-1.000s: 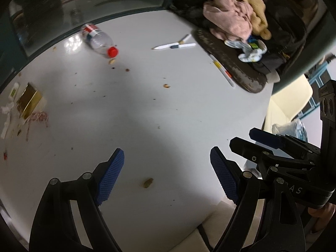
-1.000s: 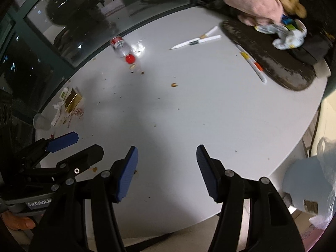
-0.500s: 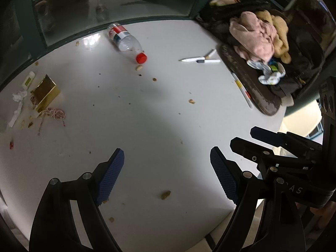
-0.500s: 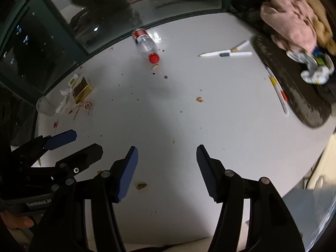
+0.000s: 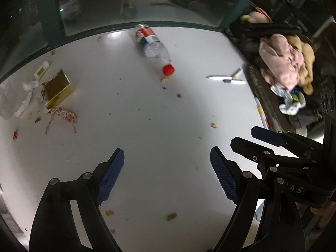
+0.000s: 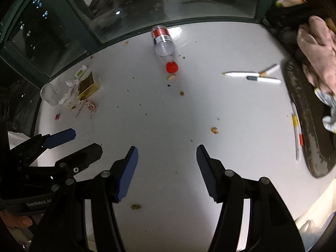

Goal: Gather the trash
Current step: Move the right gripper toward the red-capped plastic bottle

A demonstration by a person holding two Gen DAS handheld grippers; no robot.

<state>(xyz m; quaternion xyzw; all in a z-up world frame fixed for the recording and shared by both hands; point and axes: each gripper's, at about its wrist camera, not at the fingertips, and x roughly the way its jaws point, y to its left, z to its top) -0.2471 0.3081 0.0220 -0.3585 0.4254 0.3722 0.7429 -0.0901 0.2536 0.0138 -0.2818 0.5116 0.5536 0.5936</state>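
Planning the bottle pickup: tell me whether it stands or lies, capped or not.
The plastic bottle is lying on its side on the white table, its red cap on.

The left gripper (image 5: pixel 167 175) is held above the white tabletop (image 5: pixel 151 126), its blue-padded jaws spread wide with nothing between them. The right gripper (image 5: pixel 247 142) is seen alongside, at the tabletop's right edge. A clear plastic bottle (image 5: pixel 152 46) with a red cap (image 5: pixel 168 70) is laid on its side near the far edge. Near the left edge, a gold box (image 5: pixel 57 89), crumpled white paper (image 5: pixel 27 92) and red-and-white string (image 5: pixel 63 115) are gathered close together. White pens (image 5: pixel 227 79) are laid toward the right edge, just beside a dark tray (image 5: pixel 264 96) heaped with pink cloth (image 5: pixel 279 63). Crumbs (image 5: pixel 171 216) are scattered across the tabletop.
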